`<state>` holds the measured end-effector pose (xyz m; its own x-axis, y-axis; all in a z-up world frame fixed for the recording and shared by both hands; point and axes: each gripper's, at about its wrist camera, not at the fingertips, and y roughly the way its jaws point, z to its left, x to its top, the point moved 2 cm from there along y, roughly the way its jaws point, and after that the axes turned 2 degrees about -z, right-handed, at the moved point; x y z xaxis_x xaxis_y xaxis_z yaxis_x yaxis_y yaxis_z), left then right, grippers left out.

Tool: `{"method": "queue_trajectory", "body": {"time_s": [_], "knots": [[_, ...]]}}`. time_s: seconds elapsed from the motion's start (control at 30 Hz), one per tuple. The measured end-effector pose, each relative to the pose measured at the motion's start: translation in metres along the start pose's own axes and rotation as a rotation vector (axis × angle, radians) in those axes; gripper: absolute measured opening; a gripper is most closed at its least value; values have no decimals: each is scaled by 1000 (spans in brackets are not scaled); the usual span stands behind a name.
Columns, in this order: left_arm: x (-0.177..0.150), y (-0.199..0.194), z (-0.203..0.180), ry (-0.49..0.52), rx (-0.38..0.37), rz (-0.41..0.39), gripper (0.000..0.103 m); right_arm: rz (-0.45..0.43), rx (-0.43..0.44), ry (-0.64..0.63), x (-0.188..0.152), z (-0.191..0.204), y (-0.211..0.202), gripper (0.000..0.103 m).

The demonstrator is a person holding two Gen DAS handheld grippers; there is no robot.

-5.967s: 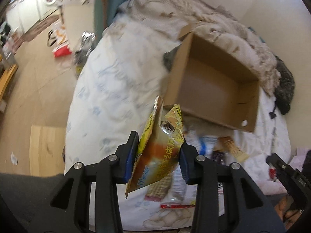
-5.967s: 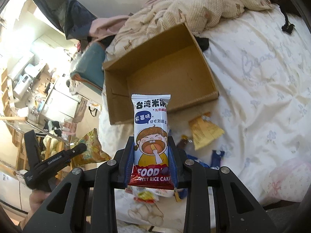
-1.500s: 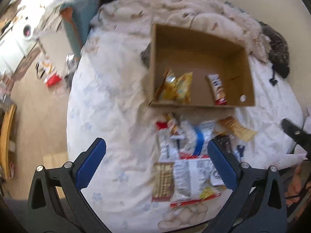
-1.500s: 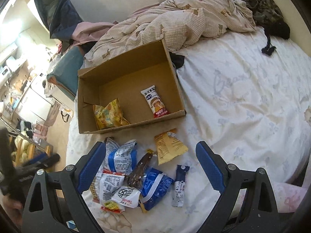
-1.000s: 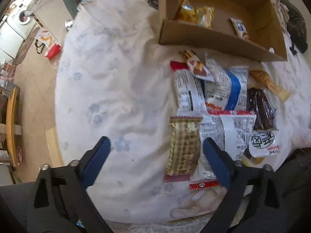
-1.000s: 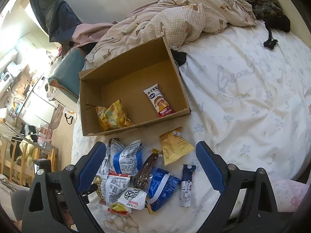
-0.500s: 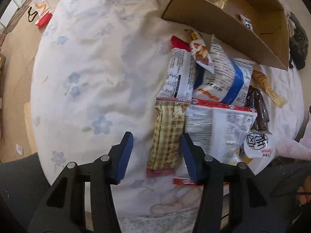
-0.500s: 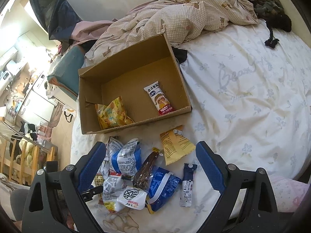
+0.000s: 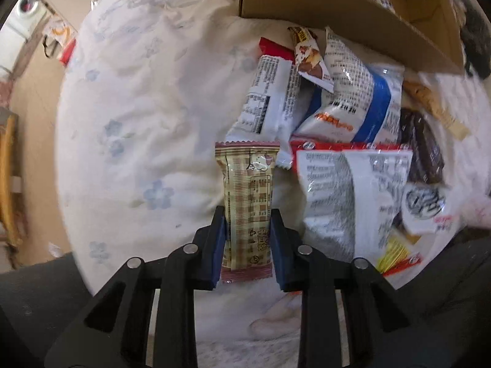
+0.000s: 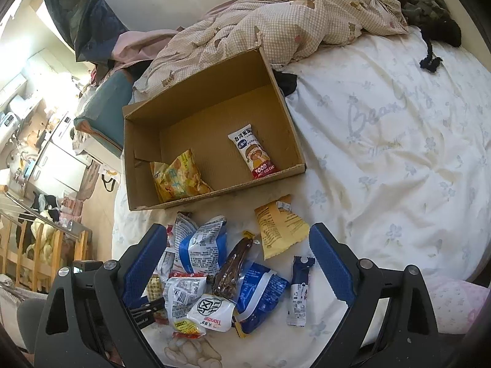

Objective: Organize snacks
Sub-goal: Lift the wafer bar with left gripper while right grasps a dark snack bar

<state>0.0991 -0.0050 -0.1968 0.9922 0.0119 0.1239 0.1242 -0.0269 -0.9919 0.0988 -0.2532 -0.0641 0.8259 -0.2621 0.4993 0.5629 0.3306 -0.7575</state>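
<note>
Left gripper (image 9: 247,239) clenching around lower part of tan checkered snack bar (image 9: 247,202), bar lying on white floral bed sheet (image 9: 138,122) at left edge of snack pile (image 10: 214,273). Right gripper (image 10: 237,263) hanging released, jaws spread wide above pile. Cardboard box (image 10: 285,104) sitting just beyond pile, holding yellow chip bag (image 10: 178,178) and rice cake packet (image 10: 253,155).

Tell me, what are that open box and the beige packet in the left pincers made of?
The box looks like plain brown corrugated cardboard: matte, with folded flaps and raw edges. The beige packet, pinched by the left gripper, appears to be thin glossy plastic film, judging by its sheen and crimped, sealed ends.
</note>
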Motion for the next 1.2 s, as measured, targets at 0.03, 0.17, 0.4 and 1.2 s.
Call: {"method": "queue_trajectory", "body": {"time_s": [0.03,0.17,0.4,1.2], "knots": [[0,-6,0,8,11,-10,23,3,5,2,0,-1,0,96],[8,-39,-3,1,-49,-41,23,28,37,26,-1,-3,2,96],[38,-100,4,16,-70,-149,23,219,165,123,-15,-2,38,65],[50,-88,14,-52,-130,-186,23,525,25,112,-45,7,138,16]]}}
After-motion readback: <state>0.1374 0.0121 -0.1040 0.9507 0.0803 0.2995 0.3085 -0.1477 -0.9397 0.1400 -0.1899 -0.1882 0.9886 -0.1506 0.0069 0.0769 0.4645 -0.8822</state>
